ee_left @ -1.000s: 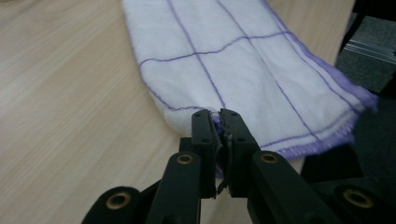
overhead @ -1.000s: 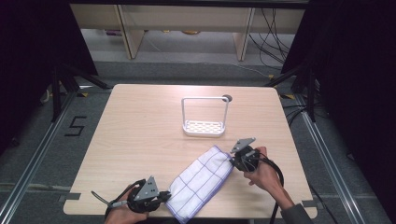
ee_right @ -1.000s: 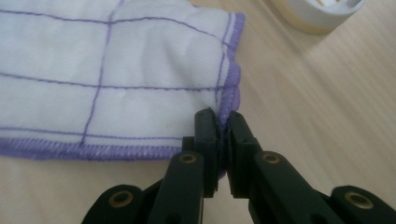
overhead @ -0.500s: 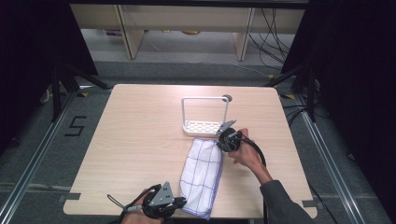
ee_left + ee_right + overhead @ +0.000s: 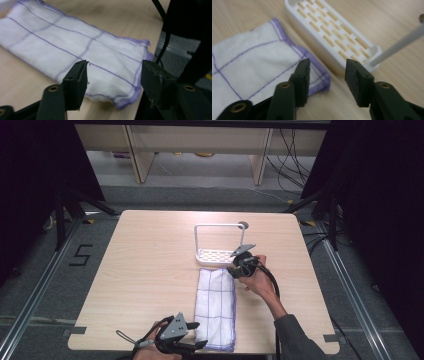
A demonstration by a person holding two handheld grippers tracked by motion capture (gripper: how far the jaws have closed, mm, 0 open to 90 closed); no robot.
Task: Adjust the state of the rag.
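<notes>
Cloth (image 5: 216,309) flat on table (image 5: 150,270), both tools parted, released.

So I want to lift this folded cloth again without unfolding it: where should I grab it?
Probably by the two short ends of the cloth, which lies flat and long. The left gripper takes the near hemmed corner, the right gripper the far corner beside the white rack, from the right side.
</notes>
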